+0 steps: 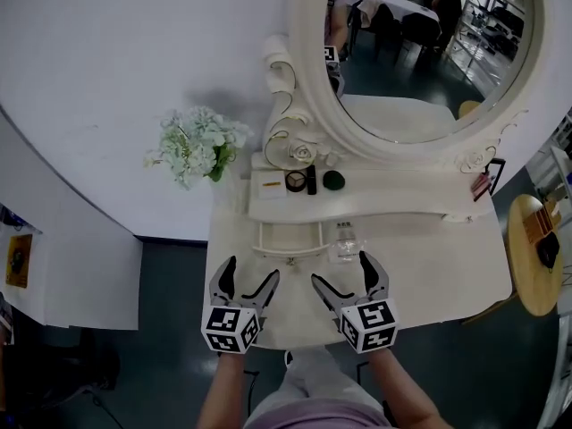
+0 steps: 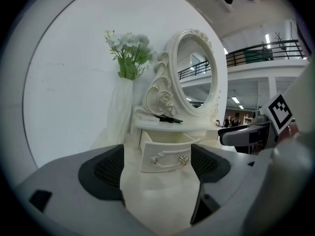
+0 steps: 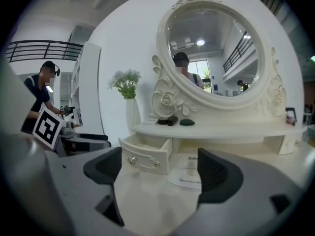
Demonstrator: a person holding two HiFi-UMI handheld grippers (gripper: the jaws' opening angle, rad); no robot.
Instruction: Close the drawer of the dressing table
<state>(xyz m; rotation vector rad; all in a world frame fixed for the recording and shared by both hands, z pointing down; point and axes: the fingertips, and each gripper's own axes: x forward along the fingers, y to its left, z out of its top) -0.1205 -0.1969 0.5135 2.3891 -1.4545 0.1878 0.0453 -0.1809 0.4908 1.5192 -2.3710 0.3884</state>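
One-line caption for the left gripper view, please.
Left gripper, jaws open and empty, faces the pulled-out drawer beneath the oval mirror, vase of flowers at left.

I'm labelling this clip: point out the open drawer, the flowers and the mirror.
drawer (image 2: 167,156): left gripper view, middle of its front panel.
flowers (image 1: 195,143): head view, middle of the bunch.
mirror (image 3: 215,53): right gripper view, centre of the glass.

No legible text; print on label (image 3: 191,167) too small.

One drawer (image 1: 289,239), one mirror (image 1: 420,43), one flower vase (image 1: 197,146), two grippers (image 1: 252,269) (image 1: 341,269).
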